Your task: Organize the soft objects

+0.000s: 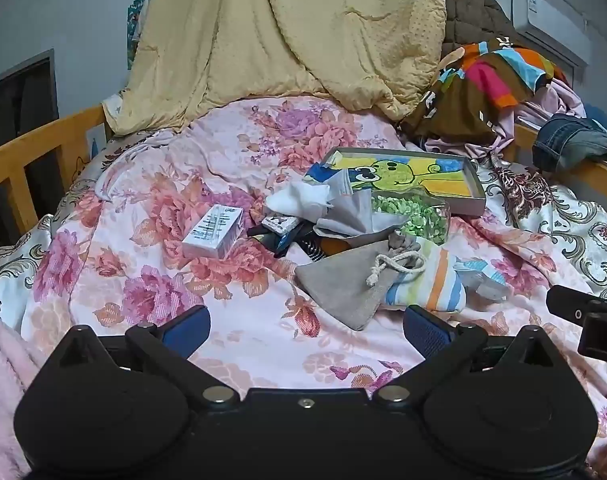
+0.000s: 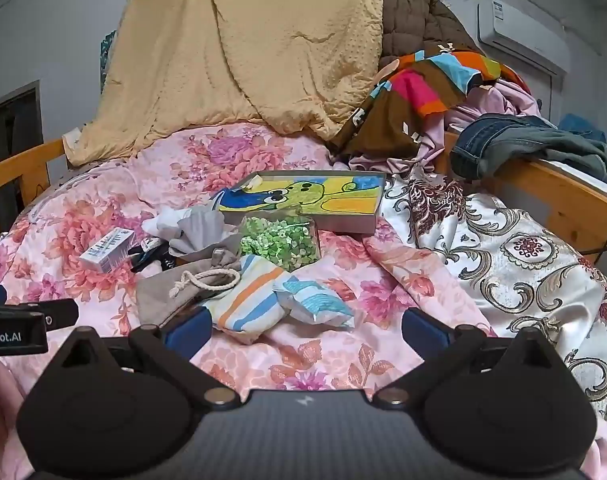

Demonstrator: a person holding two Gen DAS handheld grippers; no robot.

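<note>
While both the left gripper [image 1: 306, 330] and the right gripper [image 2: 306, 330] hovered with jaws wide apart and empty, the grey drawstring pouch [image 1: 345, 286] lay on the floral bedspread [image 1: 143, 280] beside a striped sock [image 1: 427, 284].

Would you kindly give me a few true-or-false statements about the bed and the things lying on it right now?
1. Both hand-held grippers, left and right, are open and hold nothing. True.
2. The grey drawstring pouch lies inside the cartoon tray. False: it lies on the floral bedsheet, nearer than the tray.
3. A small white box lies left of the pile. True.
4. The jeans are folded in the tray. False: they drape over the wooden rail.
</note>
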